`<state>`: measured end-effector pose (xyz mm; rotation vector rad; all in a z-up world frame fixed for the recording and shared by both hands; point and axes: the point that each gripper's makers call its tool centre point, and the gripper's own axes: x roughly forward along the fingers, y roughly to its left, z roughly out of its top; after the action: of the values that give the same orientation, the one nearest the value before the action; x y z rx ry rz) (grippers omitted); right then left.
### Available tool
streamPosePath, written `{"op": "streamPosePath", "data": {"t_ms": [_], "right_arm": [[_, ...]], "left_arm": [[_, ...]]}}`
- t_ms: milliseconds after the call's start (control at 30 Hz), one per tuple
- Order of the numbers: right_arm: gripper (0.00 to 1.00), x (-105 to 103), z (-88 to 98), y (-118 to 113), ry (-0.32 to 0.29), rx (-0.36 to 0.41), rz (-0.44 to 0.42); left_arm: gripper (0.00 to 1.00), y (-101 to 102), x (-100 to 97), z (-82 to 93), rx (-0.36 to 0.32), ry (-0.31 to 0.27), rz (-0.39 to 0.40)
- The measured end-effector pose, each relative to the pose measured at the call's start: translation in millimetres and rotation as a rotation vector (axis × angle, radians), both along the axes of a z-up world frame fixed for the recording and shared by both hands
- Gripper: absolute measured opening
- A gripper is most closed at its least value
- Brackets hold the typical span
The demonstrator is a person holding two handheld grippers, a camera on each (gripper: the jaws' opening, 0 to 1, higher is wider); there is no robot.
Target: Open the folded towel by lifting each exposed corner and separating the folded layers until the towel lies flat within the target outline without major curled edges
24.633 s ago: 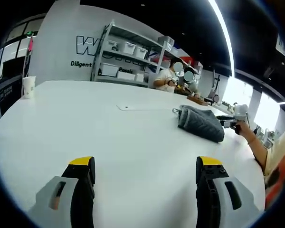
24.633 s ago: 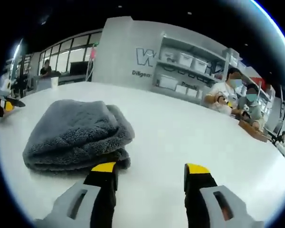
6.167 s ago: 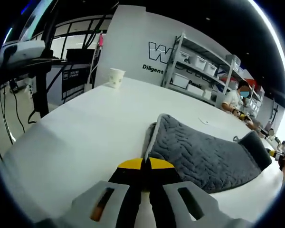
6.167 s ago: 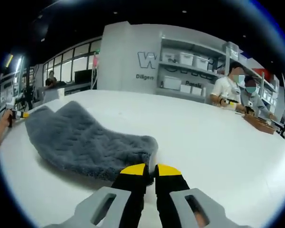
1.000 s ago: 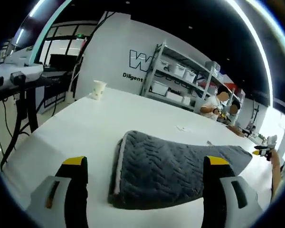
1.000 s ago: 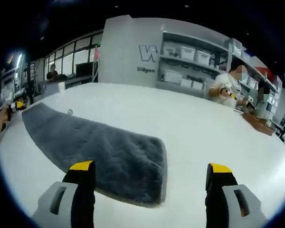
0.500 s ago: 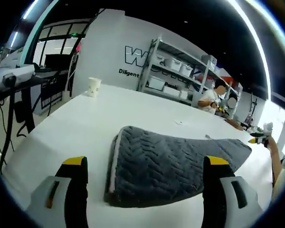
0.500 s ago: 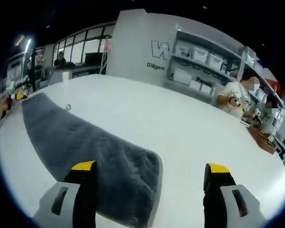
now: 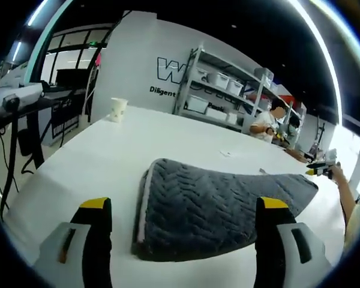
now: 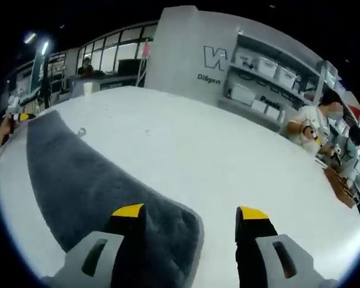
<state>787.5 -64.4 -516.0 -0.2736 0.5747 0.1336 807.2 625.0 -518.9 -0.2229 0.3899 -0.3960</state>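
Observation:
The grey towel (image 9: 219,204) lies on the white table (image 9: 108,156) as a long folded strip, with a pale edge at its near end. My left gripper (image 9: 180,207) hovers open just short of that end, one jaw on each side of it. In the right gripper view the towel (image 10: 78,174) runs from far left to the bottom centre. My right gripper (image 10: 190,212) is open over its near corner, left jaw above the cloth, right jaw above bare table. The right gripper (image 9: 320,170) appears small beyond the towel's far end; the left gripper (image 10: 17,117) appears at the far left, in a hand.
A paper cup (image 9: 117,109) stands at the table's far left. Shelves with white bins (image 9: 222,90) line the back wall, and people sit at the table's far end (image 10: 324,117). A stand with cables (image 9: 18,114) is off the table's left edge. A small loop (image 10: 82,132) sits on the towel.
The right gripper has come lower and closer to the towel's near corner, and its jaws have narrowed but stay apart. The left gripper has held still.

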Motion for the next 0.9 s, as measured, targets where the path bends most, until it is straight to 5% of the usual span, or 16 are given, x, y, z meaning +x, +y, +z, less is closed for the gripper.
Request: {"op": "streamPosePath", "data": {"t_ms": [300,567,667,900], "right_arm": [[0.32,0,-35.0,-2,0.076,0.019,0.003],[0.18,1,-37.0,4,0.080,0.001,0.031],[0.00,1,-38.8,6,0.078,-0.024,0.048],[0.00,1,-35.0,4,0.066,-0.070,0.046]], "left_arm": [[0.97,3,0.4,0.0,0.007,0.000,0.019],[0.97,3,-1.7,-0.3,0.017,0.001,0.021],[0.97,4,-1.5,-0.7,0.018,0.003,0.022],[0.96,4,-1.5,-2.0,0.020,0.008,0.021]]}}
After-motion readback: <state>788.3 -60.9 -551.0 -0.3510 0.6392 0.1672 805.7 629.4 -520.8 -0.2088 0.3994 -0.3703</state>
